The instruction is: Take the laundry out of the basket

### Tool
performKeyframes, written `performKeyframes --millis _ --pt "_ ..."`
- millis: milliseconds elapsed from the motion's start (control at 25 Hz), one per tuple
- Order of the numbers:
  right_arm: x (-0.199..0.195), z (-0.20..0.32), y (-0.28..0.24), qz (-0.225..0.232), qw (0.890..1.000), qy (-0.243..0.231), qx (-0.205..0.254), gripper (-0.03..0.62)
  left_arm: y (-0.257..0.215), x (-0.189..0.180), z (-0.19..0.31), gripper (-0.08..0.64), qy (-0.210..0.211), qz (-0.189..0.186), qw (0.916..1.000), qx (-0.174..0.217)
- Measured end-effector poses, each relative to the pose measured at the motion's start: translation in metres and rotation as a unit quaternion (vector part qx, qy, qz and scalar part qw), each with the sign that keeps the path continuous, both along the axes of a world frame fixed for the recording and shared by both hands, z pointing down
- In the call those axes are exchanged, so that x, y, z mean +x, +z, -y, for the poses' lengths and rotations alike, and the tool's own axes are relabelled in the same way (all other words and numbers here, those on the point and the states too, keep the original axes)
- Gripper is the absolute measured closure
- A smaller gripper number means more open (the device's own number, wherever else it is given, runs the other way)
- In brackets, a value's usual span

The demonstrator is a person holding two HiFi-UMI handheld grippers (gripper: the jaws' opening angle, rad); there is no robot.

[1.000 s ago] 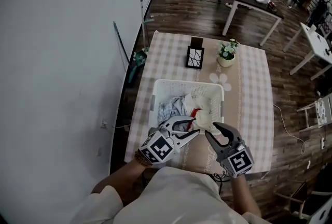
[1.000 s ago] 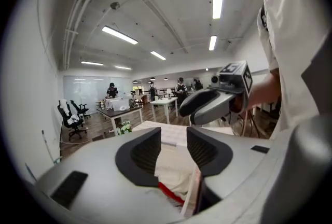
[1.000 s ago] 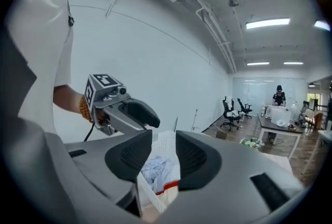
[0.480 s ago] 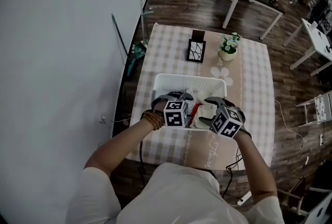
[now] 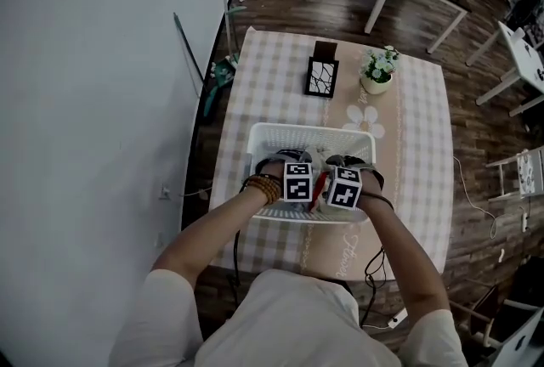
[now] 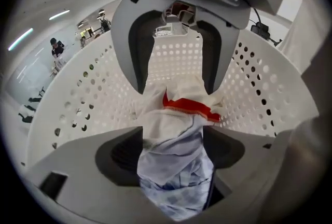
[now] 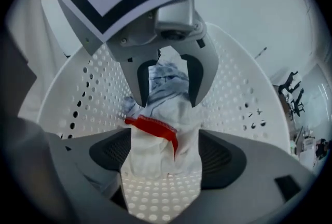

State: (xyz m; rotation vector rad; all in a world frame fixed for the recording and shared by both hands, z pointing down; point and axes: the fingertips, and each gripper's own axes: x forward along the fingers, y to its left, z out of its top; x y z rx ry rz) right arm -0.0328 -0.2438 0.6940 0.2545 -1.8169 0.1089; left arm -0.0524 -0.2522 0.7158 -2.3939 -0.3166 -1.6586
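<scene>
A white perforated laundry basket [image 5: 310, 129] stands on the checked tablecloth [image 5: 425, 153]. Both grippers point steeply down inside it, side by side, facing each other. In it lies a white cloth with a red trim [image 6: 189, 108] and a blue-white checked cloth [image 6: 176, 176]. My left gripper [image 6: 174, 155] has just been opening its jaws, and they now stand wide with the checked cloth between them. My right gripper [image 7: 166, 158] has also just been opening its jaws, and they stand wide around the white cloth [image 7: 155, 150]. In the head view the marker cubes hide both sets of fingers.
A black picture frame [image 5: 321, 76] and a small flower pot [image 5: 376, 72] stand on the table beyond the basket. A wall runs close along the left. The basket walls [image 7: 244, 98] surround both grippers. Desks stand across the wooden floor.
Both grippers came down from above the basket's near rim into the basket and tipped downward. Their jaws spread wider, and the two cubes drew closer together.
</scene>
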Motion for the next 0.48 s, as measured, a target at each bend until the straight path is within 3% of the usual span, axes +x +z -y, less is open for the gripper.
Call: performKeyframes --millis 160,360,480 --pt "-0.006 -0.001 0.037 -0.025 0.999 -0.020 -0.028 0.166 0.024 0.004 -0.002 0.172 0.012 0.006 0.9999 0.000" --pt "-0.007 -0.006 0.077 -0.037 0.997 -0.020 -0.057 0.168 0.054 0.003 -0.005 0.184 0.028 0.030 0.9987 0.028" --pt "-0.009 -0.009 0.085 -0.037 0.997 -0.024 -0.056 0.243 0.059 0.003 -0.003 0.246 0.012 0.024 0.9991 0.033"
